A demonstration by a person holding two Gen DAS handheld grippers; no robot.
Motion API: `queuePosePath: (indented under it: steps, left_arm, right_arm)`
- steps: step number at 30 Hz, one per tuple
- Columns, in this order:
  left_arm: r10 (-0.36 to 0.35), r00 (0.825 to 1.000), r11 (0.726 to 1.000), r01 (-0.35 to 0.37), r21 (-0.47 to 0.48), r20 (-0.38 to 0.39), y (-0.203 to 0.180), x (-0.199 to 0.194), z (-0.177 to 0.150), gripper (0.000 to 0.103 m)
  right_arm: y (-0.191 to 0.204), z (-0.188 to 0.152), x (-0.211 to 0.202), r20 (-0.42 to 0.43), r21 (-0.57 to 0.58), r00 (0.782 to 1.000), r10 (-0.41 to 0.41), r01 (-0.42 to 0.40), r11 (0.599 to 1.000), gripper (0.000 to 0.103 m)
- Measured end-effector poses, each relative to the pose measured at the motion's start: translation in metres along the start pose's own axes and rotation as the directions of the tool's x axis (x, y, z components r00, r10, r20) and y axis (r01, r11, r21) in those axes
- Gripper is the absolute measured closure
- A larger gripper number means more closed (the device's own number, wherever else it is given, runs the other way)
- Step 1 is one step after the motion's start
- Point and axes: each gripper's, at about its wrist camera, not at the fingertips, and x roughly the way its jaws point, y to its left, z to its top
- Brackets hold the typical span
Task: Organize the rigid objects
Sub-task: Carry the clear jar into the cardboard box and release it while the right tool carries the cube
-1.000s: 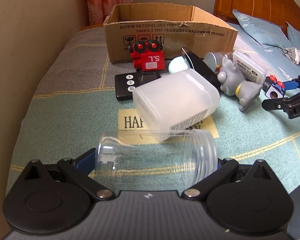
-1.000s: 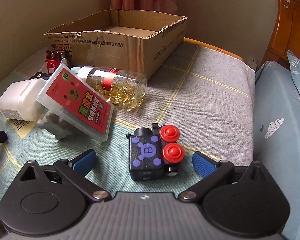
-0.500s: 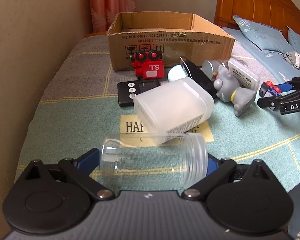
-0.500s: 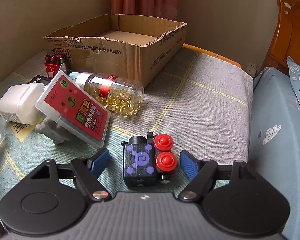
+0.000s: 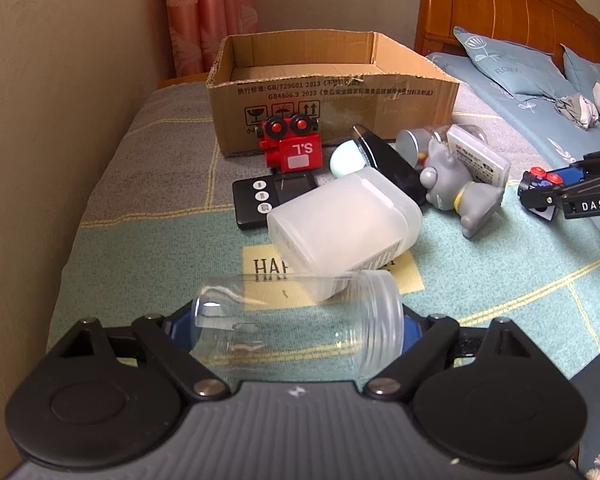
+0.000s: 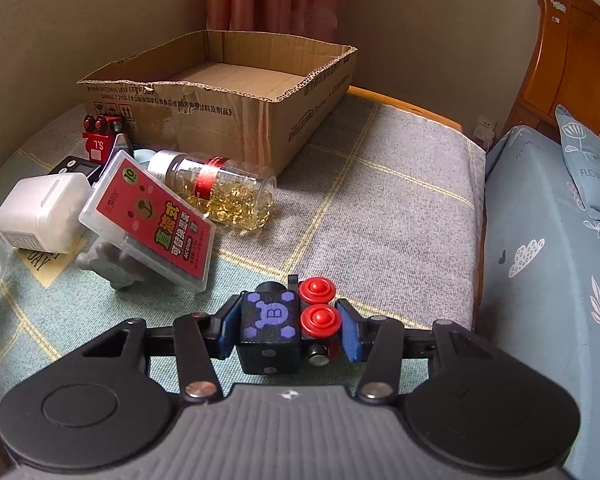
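My left gripper is shut on a clear plastic jar lying sideways between its blue pads, just above the blanket. My right gripper is shut on a black toy train block with purple marks and red wheels; it also shows at the right in the left wrist view. An open cardboard box stands at the back, empty inside in the right wrist view.
On the blanket lie a white frosted container, a red toy train, a black scale, a grey cat figure, a red-labelled case and a capsule bottle. A bed with pillows lies right.
My right gripper has closed its pads onto the black train block. My left gripper has closed on the clear jar and risen a little with it.
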Motion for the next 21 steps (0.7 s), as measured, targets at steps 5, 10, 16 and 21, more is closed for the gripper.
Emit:
queuePosePath:
  steps: [5, 10, 16, 21]
  left_arm:
    - [0.000, 1.000, 0.999, -0.001, 0.042, 0.020, 0.002, -0.010, 0.013, 0.013]
    - [-0.012, 0.999, 0.997, 0.008, 0.079, 0.053, 0.006, -0.022, 0.035, 0.013]
    - [-0.024, 0.991, 0.996, 0.013, 0.086, 0.135, 0.011, -0.029, 0.088, 0.013]
    - [-0.012, 0.979, 0.994, -0.011, 0.111, 0.204, 0.009, -0.023, 0.136, 0.013]
  right_arm:
    - [0.007, 0.004, -0.012, -0.003, -0.045, 1.000, -0.020, 0.019, 0.999, 0.048]
    - [0.008, 0.013, -0.029, 0.025, -0.063, 1.000, -0.018, 0.020, 0.998, 0.048]
    - [0.011, 0.039, -0.049, 0.082, -0.093, 0.997, 0.004, 0.003, 0.996, 0.048]
    - [0.015, 0.066, -0.061, 0.149, -0.104, 0.988, 0.040, -0.024, 0.994, 0.048]
